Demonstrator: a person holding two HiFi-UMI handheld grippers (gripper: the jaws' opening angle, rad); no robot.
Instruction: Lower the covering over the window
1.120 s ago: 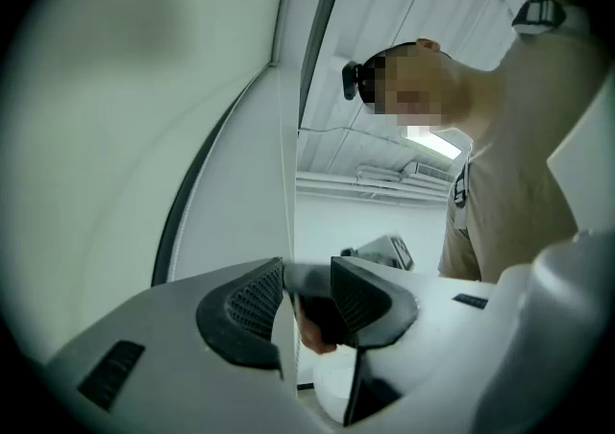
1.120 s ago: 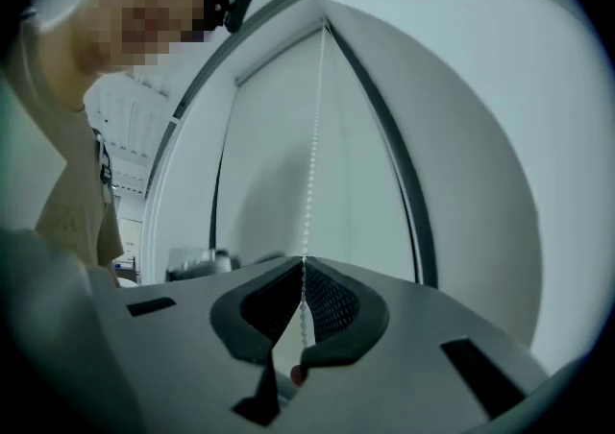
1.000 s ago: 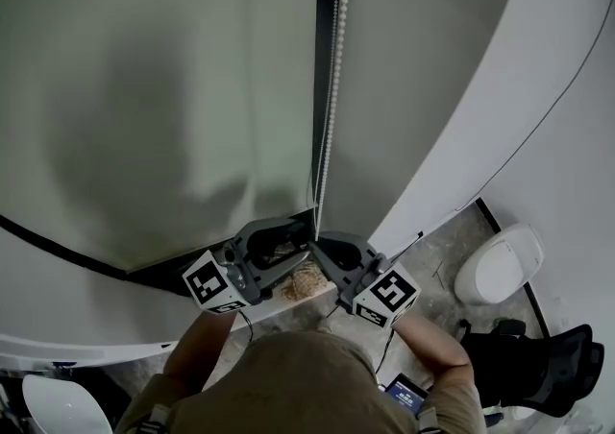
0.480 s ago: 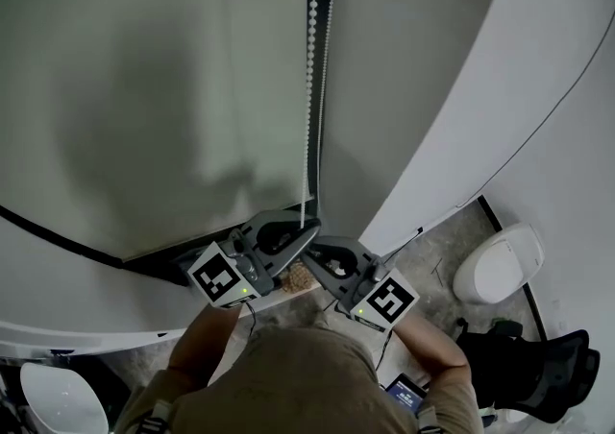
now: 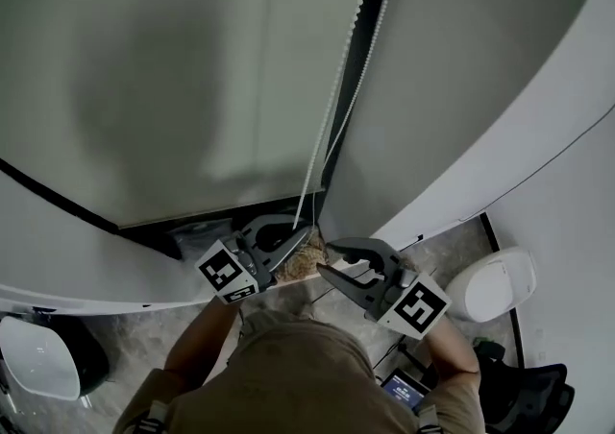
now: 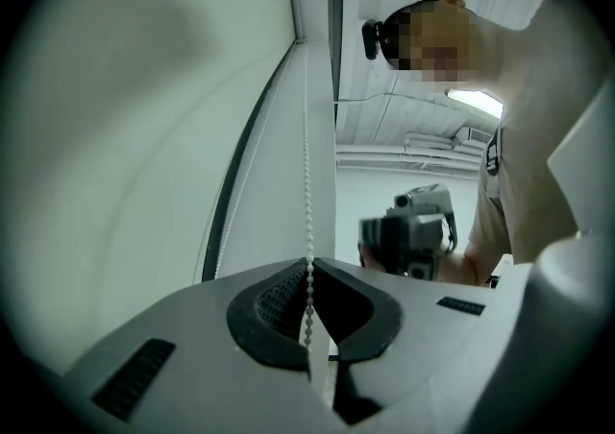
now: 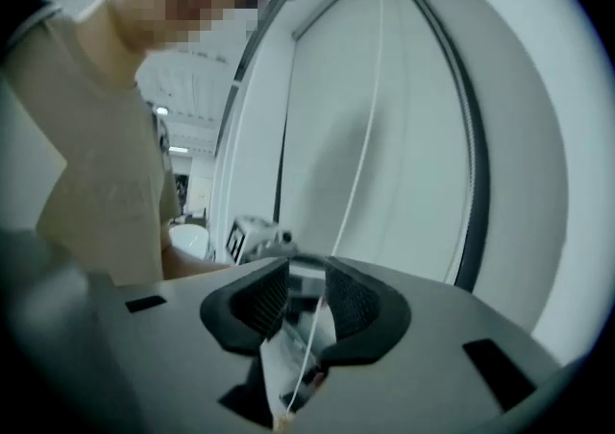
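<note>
Left gripper (image 5: 307, 232) clamped on chain (image 5: 337, 86); right gripper (image 5: 325, 258) jaws just opened, chain seemingly loose between them; draw left straight down, steadily.

This looks like an office or workroom rather than a home. A wide, pale roller blind (image 5: 192, 67) with a bead chain (image 5: 332, 106) covers a tall window in a plain white wall (image 5: 538, 134). Below the blind, the floor (image 5: 437, 254) is speckled grey. A white shell chair (image 5: 495, 283) stands to the blind's right, another white chair (image 5: 34, 370) stands to its left, and a black chair (image 5: 524, 394) sits further right. Facing the blind, a ribbed white ceiling (image 6: 404, 115) carries a strip light (image 6: 476, 101) and bare pipes (image 6: 432, 144).
</note>
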